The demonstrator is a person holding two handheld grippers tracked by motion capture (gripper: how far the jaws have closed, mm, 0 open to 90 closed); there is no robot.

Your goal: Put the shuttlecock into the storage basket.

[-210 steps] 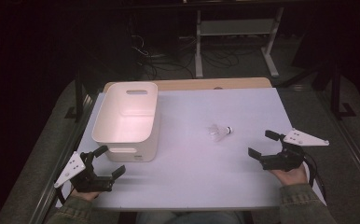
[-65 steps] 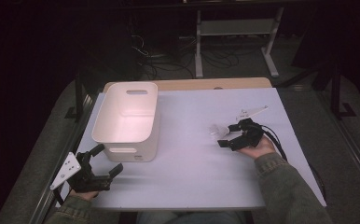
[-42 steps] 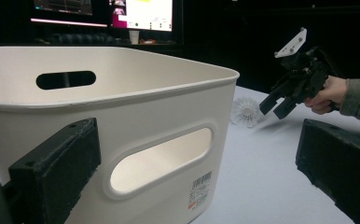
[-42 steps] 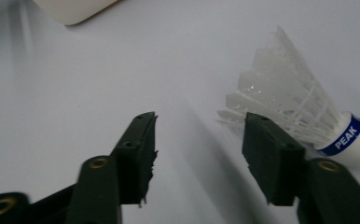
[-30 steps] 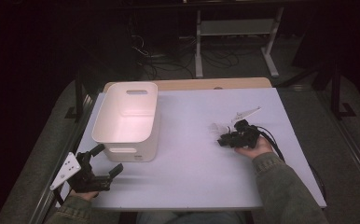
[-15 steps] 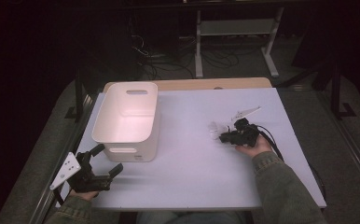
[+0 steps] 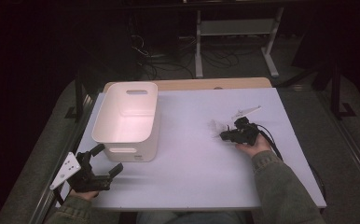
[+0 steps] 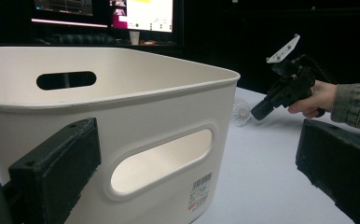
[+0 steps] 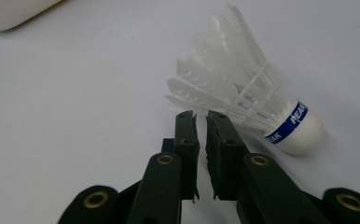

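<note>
A white feathered shuttlecock [image 9: 257,100] is lying on its side on the white table [image 7: 192,163], right of centre, its rounded cork banded in blue with letters reading "EAK". The right gripper [image 9: 201,122] is sitting just beside the feathers, jaws nearly together, gripping nothing. The smooth white plastic bin [image 7: 127,119] with slot handles and a barcode sticker is standing at the left, nothing visible inside. The left gripper [image 7: 99,161] is resting spread wide before it.

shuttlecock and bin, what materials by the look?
Shuttlecock: white feather or feather-like plastic skirt, translucent vanes on thin ribs; rounded matte white base, blue printed band, probably cork or foam. Bin: smooth, slightly glossy white moulded plastic, rounded rim, cut-out handles, barcode sticker.
</note>
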